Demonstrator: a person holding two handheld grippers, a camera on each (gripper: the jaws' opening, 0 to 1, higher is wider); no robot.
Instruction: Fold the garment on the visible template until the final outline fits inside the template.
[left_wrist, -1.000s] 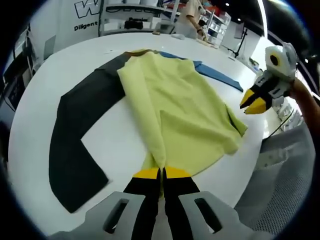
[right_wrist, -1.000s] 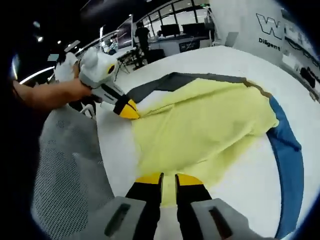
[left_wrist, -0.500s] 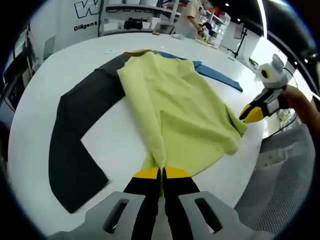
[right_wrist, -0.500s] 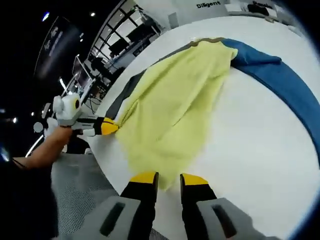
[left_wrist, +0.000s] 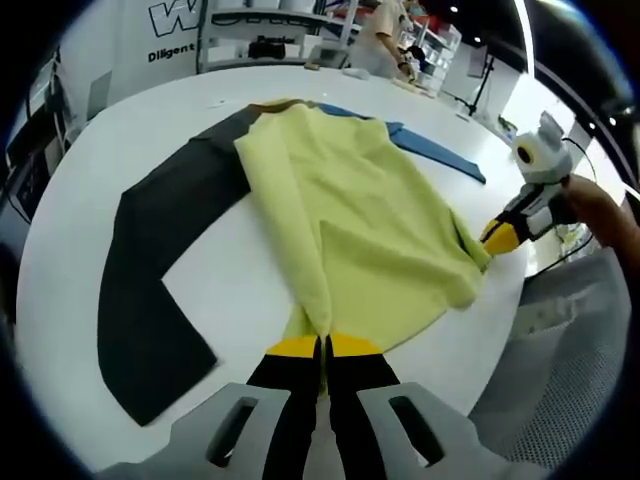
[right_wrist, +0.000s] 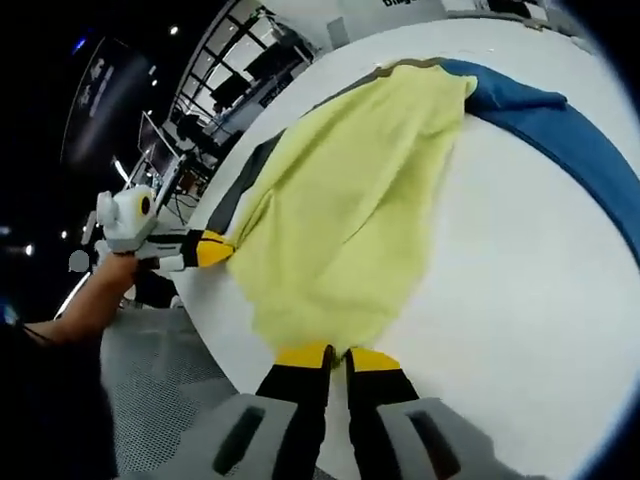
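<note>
A yellow garment (left_wrist: 360, 220) lies spread on the round white table (left_wrist: 230, 290), with one dark grey sleeve (left_wrist: 150, 260) out to the left and a blue sleeve (left_wrist: 440, 155) beyond it. My left gripper (left_wrist: 322, 346) is shut on the near hem. My right gripper (left_wrist: 497, 238) comes in from the right and pinches the hem's other corner. In the right gripper view the yellow garment (right_wrist: 350, 210) runs away from my right gripper (right_wrist: 338, 356), whose jaws are shut on its edge. The left gripper (right_wrist: 205, 248) holds the far corner, and the blue sleeve (right_wrist: 570, 140) lies at the right.
A grey mesh chair (left_wrist: 565, 400) stands just off the table's near edge, and shows again as the chair (right_wrist: 150, 400). Shelves, desks and a person (left_wrist: 385, 30) are in the background behind the table. Bare white tabletop lies between the sleeves.
My right gripper has moved in to the hem corner and its jaws have shut on the yellow cloth. My left gripper has kept its hold and not moved.
</note>
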